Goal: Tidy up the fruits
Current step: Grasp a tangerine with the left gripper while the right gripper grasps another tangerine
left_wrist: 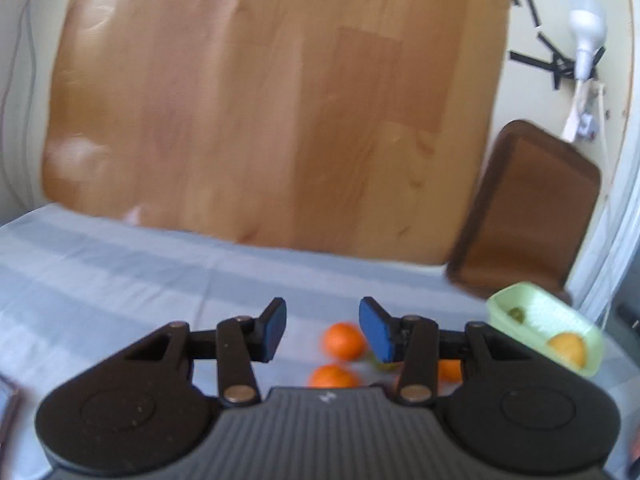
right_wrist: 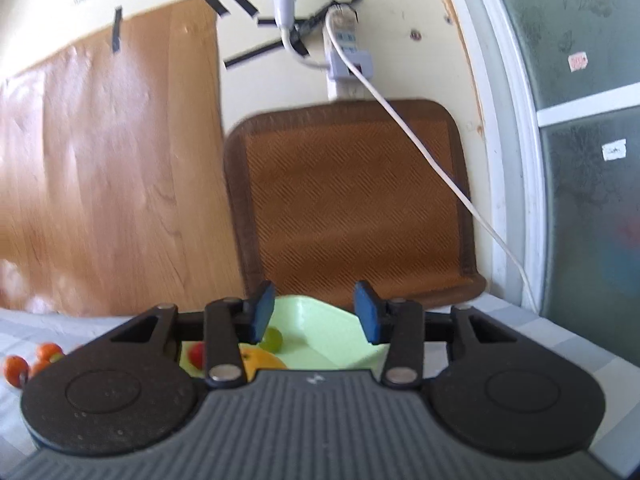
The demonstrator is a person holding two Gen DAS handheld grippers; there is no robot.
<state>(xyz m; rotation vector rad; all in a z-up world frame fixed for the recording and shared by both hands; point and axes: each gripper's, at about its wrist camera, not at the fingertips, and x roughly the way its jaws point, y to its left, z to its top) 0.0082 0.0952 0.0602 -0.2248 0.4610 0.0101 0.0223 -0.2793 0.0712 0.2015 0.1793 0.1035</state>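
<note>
Left wrist view: the left hand-held gripper (left_wrist: 322, 328) hovers wide open and empty above round tangerines (left_wrist: 344, 341) on the striped cloth worktop (left_wrist: 120, 280). The right hand-held gripper (right_wrist: 314, 312), equally spread and empty, hangs over the smooth pale-green tray (right_wrist: 332, 320) holding a grape (right_wrist: 273, 339).

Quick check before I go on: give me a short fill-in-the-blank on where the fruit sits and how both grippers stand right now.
1. Both the left gripper and the right gripper are ____.
2. The green grape lies inside the light ____ tray.
3. The loose tangerines lie on the striped ____.
4. Neither gripper holds any ____.

Missing words: open; green; cloth; fruit
</note>
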